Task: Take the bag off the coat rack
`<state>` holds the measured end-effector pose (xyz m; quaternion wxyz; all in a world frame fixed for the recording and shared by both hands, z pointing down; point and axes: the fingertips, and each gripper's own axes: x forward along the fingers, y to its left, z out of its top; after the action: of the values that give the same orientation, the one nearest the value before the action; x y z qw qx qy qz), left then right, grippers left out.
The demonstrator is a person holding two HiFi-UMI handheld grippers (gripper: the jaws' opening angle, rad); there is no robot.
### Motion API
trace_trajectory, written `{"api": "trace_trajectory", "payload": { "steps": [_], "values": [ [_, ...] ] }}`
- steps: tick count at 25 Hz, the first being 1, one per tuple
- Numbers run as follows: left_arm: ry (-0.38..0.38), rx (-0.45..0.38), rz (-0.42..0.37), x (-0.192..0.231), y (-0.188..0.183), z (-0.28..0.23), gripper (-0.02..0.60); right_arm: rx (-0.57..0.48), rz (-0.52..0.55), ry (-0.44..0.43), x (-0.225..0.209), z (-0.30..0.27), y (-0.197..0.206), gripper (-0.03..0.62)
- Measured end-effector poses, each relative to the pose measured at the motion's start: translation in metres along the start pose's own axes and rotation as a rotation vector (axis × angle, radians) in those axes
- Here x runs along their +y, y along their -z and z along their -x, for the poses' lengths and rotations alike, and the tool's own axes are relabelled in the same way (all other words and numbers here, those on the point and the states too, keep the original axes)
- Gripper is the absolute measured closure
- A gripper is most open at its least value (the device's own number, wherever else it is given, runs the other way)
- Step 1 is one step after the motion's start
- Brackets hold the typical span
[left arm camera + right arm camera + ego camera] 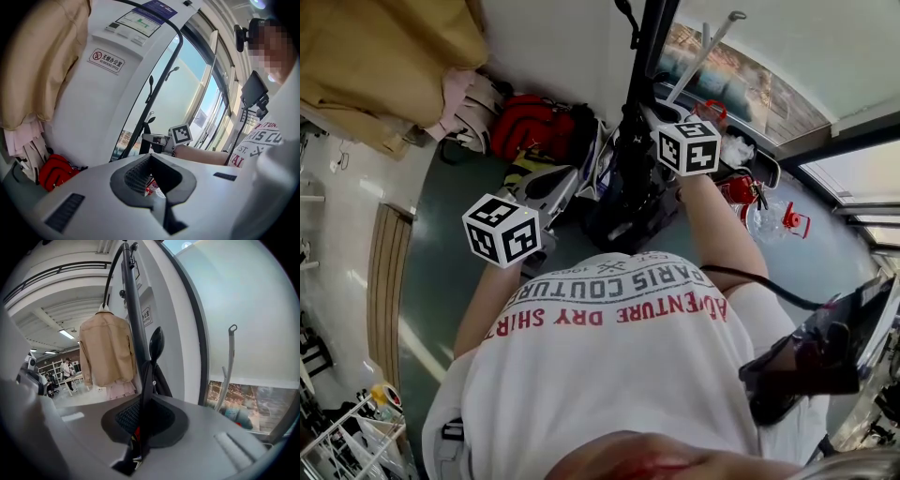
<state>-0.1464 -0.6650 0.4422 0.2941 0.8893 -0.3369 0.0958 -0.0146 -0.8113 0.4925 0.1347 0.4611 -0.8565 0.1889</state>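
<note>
**A:** How many bags are on the rack?

**B:** One. A single black fabric bag (623, 202) hangs on the black metal coat rack (132, 305), just below my right gripper (140, 430). Those two fingers are pinched tight on the bag's one black strap (146, 385), which rises from them to a rounded black hook knob (156, 341).

**A:** And your other one?

**B:** My left gripper (152, 183) is off to the left, its fingers together on nothing. One beige jacket (105, 350) hangs beyond the right fingers. One red backpack (56, 171) sits low, left of the left fingers.
</note>
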Motion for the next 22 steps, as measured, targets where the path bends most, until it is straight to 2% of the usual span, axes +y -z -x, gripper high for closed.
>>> {"api": "trace_trajectory", "payload": {
  "steps": [8,11,15,22],
  "values": [
    [-0.022,-0.004,0.004,-0.003,-0.001,0.006,0.580,-0.037,-0.019,-0.025,0.011,0.023,-0.020,0.585],
    [-0.018,0.004,-0.007,-0.009,-0.001,0.005,0.580,-0.074,-0.001,-0.039,0.014,0.033,-0.042,0.585],
    [-0.025,0.009,-0.034,-0.017,-0.003,0.011,0.580,-0.116,0.076,-0.040,0.018,0.044,-0.072,0.585],
    [-0.050,-0.014,-0.038,-0.027,-0.006,0.027,0.580,-0.238,0.106,-0.023,0.024,0.096,-0.118,0.585]
  ]
}}
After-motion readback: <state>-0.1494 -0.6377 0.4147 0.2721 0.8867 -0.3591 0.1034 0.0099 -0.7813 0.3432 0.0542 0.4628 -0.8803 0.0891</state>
